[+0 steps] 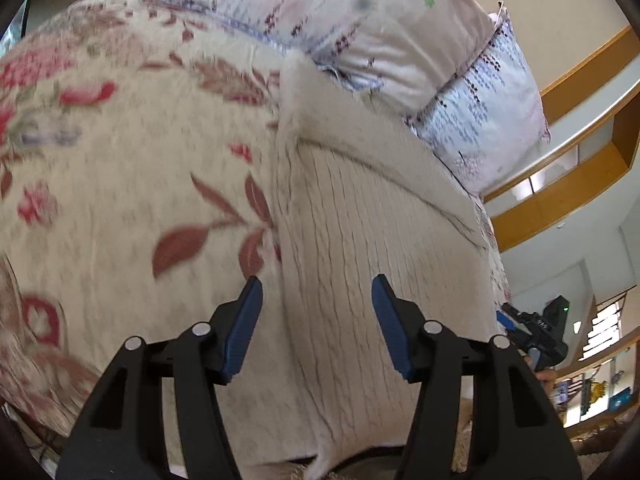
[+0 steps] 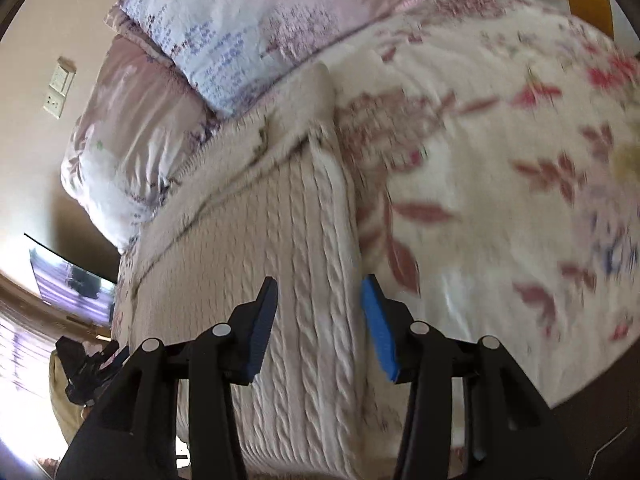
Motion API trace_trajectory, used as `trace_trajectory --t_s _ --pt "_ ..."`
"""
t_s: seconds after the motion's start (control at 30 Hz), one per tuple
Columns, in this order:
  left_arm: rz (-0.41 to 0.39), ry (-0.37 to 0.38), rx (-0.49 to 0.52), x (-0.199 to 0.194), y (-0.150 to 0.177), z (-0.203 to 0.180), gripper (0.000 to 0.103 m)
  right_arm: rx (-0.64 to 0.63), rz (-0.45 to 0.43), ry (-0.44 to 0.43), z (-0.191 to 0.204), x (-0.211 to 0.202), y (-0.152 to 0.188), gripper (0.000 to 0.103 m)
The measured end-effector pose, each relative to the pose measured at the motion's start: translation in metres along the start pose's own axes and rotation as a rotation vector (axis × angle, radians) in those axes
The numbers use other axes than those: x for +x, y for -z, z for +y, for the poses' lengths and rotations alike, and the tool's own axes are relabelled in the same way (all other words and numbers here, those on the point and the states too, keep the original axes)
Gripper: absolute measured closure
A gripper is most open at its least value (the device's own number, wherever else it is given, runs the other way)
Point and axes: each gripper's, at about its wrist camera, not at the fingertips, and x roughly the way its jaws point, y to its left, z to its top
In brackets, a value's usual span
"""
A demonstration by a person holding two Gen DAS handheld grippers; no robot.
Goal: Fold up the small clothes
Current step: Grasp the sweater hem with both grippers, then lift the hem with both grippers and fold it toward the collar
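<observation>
Plainly, from the left wrist view, the left gripper hangs with its blue pads apart and nothing pinched between them. Under it lies the sweater, a cream ribbed knit spread on the floral blanket, its left edge running near the left pad. Pillows sit at the far end. The right gripper shows small at the right edge.

From the right wrist view, the right gripper also stands parted and empty, over the sweater's cable-knit right edge, where it meets the blanket. The left gripper shows low on the left.

The knit looks soft, thick and floppy, fairly light, and probably stretchy; blur hides its hem. It should sag when lifted, so pinch both side edges through all layers, near a corner.
</observation>
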Motion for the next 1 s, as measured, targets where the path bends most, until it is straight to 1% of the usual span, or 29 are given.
trace_trajectory --t_s 0.1,0.17,0.2,0.23,0.27,0.3,0.33,0.4,0.47,0.57,0.67,0.77,0.8,0.83,0.87,0.9,0.93,0.97,1.0 --pt "0.008 0.018 0.0 0.0 0.008 -0.002 0.051 0.006 0.004 -0.027 -0.003 -0.004 0.01 0.058" --pt "0.029 0.046 -0.009 0.001 0.014 -0.002 0.06 0.019 0.023 -0.061 -0.005 -0.006 0.016 0.059" --pt "0.036 0.057 -0.009 0.002 0.016 -0.003 0.062 0.026 0.039 -0.082 -0.006 -0.006 0.019 0.063" --pt "0.047 0.07 -0.008 0.003 0.02 -0.003 0.068 0.033 0.061 -0.115 -0.007 -0.005 0.024 0.066" --pt "0.072 0.097 -0.011 0.005 0.024 -0.004 0.073 0.037 0.078 -0.146 -0.007 -0.005 0.028 0.066" --pt "0.093 0.129 -0.018 0.007 0.03 -0.005 0.075 0.039 0.097 -0.179 -0.007 -0.004 0.032 0.067" --pt "0.102 0.146 -0.02 0.008 0.033 -0.006 0.077 0.037 0.114 -0.205 -0.006 -0.003 0.037 0.068" --pt "0.12 0.189 -0.02 0.01 0.042 -0.008 0.079 0.012 0.129 -0.224 -0.004 -0.004 0.045 0.068" --pt "0.132 0.222 -0.01 0.009 0.052 -0.01 0.08 -0.026 0.155 -0.235 0.0 -0.007 0.054 0.069" --pt "0.155 0.254 -0.014 0.009 0.063 -0.013 0.08 -0.07 0.195 -0.236 0.005 -0.011 0.065 0.076" --pt "0.169 0.267 0.007 0.009 0.072 -0.017 0.08 -0.116 0.221 -0.213 0.01 -0.014 0.074 0.078" --pt "0.179 0.278 0.012 0.01 0.074 -0.018 0.08 -0.135 0.242 -0.204 0.015 -0.011 0.079 0.081" --pt "0.183 0.279 0.015 0.01 0.075 -0.019 0.08 -0.142 0.245 -0.201 0.016 -0.011 0.08 0.084" --pt "0.188 0.277 0.023 0.011 0.075 -0.021 0.083 -0.156 0.25 -0.193 0.018 -0.01 0.081 0.088" --pt "0.196 0.264 0.041 0.012 0.077 -0.024 0.09 -0.163 0.246 -0.187 0.021 -0.009 0.081 0.09" --pt "0.2 0.251 0.055 0.011 0.077 -0.024 0.095 -0.168 0.237 -0.183 0.024 -0.008 0.079 0.093" --pt "0.193 0.229 0.075 0.008 0.076 -0.027 0.096 -0.164 0.213 -0.183 0.026 -0.01 0.076 0.094" --pt "0.176 0.226 0.086 0.006 0.074 -0.029 0.097 -0.164 0.185 -0.183 0.027 -0.013 0.073 0.094" --pt "0.156 0.227 0.094 0.002 0.071 -0.031 0.097 -0.169 0.136 -0.183 0.03 -0.018 0.068 0.095"
